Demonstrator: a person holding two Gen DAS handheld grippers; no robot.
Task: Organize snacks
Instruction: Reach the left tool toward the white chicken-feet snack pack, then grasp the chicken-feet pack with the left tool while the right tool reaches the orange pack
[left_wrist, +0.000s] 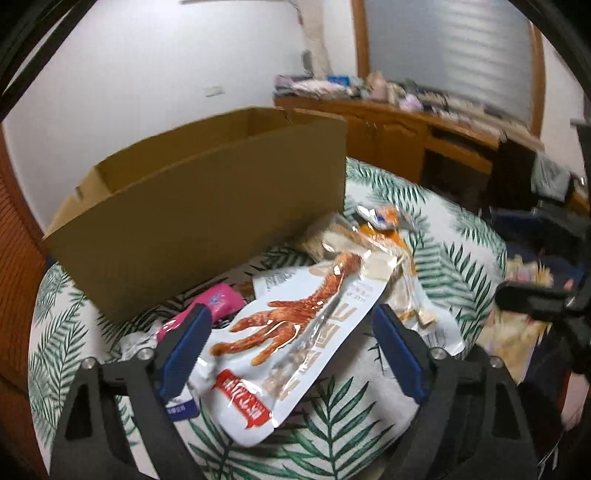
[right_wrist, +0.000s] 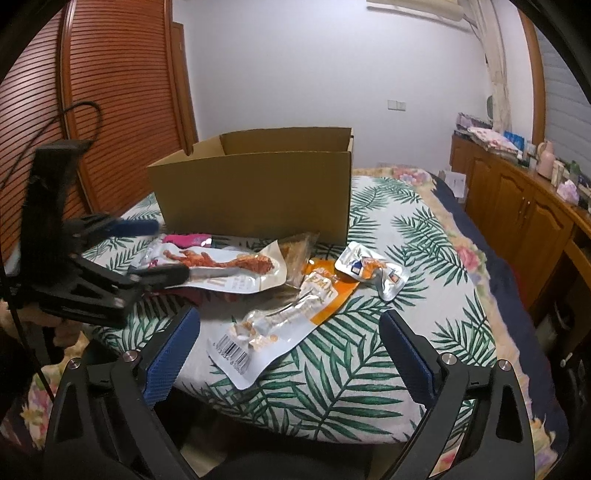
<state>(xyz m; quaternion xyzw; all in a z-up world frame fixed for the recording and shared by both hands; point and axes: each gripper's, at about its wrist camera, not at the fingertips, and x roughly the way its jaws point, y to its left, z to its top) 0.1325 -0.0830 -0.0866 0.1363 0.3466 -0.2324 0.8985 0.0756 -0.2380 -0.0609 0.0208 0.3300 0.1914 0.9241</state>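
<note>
An open cardboard box (left_wrist: 207, 206) stands on a leaf-print cloth; it also shows in the right wrist view (right_wrist: 258, 192). Snack packets lie in front of it. A white chicken-foot packet (left_wrist: 291, 328) lies between the open fingers of my left gripper (left_wrist: 291, 339), which shows in the right wrist view (right_wrist: 162, 251) with one finger on each side of that packet (right_wrist: 229, 266). My right gripper (right_wrist: 288, 350) is open and empty, above an orange-and-white packet (right_wrist: 288, 314). A pink packet (left_wrist: 214, 302) lies near the box. A small silver packet (right_wrist: 373, 269) lies to the right.
The cloth-covered table (right_wrist: 369, 369) sits in a bedroom. A wooden cabinet (right_wrist: 517, 206) with bottles and clutter runs along the right wall. A slatted wooden door (right_wrist: 110, 92) is at the left. More packets (left_wrist: 369, 236) are piled behind the chicken-foot packet.
</note>
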